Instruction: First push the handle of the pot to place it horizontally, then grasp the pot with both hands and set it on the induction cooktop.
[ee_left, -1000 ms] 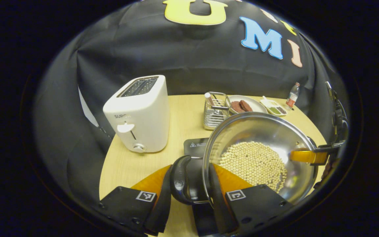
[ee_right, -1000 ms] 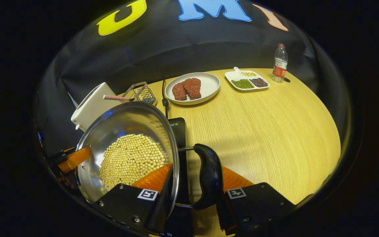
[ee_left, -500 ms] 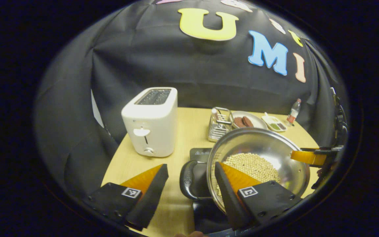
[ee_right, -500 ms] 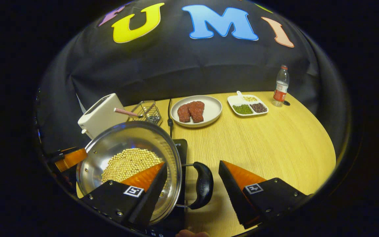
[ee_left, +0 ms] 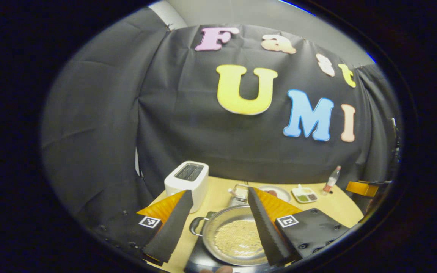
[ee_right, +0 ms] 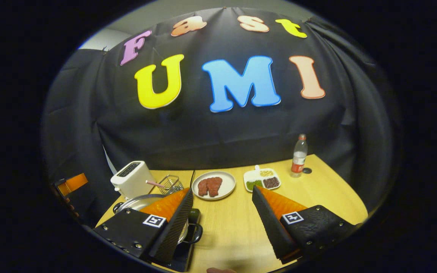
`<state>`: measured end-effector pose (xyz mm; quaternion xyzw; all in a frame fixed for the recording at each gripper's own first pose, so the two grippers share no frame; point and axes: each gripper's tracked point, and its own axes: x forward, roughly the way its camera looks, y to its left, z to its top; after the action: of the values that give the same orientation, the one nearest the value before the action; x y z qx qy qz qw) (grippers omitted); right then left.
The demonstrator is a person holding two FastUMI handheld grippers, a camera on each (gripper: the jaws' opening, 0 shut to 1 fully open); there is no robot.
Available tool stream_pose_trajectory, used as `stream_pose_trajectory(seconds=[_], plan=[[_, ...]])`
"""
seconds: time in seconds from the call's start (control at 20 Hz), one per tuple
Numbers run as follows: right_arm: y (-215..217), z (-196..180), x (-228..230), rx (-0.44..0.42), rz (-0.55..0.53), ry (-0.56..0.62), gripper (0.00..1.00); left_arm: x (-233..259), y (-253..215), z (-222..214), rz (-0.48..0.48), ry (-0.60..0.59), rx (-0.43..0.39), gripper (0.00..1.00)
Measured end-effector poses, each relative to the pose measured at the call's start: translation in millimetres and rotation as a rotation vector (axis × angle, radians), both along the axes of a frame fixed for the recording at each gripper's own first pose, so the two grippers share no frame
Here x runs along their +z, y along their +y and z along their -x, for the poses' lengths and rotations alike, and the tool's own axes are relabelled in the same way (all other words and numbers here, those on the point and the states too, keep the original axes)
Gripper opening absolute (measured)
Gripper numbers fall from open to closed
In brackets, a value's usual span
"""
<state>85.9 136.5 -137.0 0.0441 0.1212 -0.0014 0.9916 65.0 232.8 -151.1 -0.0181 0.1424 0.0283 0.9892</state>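
My left gripper point(ee_left: 218, 223) and right gripper point(ee_right: 220, 218) both hang spread wide, holding nothing, up above the table point(ee_right: 317, 189). The pot point(ee_left: 233, 237) sits below and between them on the induction cooktop point(ee_right: 186, 250) (looks done to me). Its handles point(ee_left: 195, 225) point out sideways, left-right axis, one toward each gripper

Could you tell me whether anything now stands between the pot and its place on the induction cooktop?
Nothing visible does. The pot of beans already sits on the induction cooktop, and the left gripper and right gripper are both open, above it and holding nothing.
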Motion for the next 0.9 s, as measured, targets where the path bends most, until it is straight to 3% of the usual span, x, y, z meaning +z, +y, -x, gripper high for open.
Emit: stream_pose_trajectory(seconds=[0.15,0.45,0.65,0.9], plan=[[-47,27,57,-0.014,-0.002,-0.091,0.95,53,-89,29,0.044,-0.077,-0.032,0.95],[-126,74,125,-0.028,0.002,-0.2,0.95,111,-227,62,-0.001,-0.151,-0.137,0.95],[-152,97,152,-0.008,0.008,-0.242,0.95,140,-268,83,-0.026,-0.196,-0.138,0.95],[-157,123,178,-0.042,0.022,-0.287,0.95,149,-285,102,0.021,-0.21,-0.153,0.95]])
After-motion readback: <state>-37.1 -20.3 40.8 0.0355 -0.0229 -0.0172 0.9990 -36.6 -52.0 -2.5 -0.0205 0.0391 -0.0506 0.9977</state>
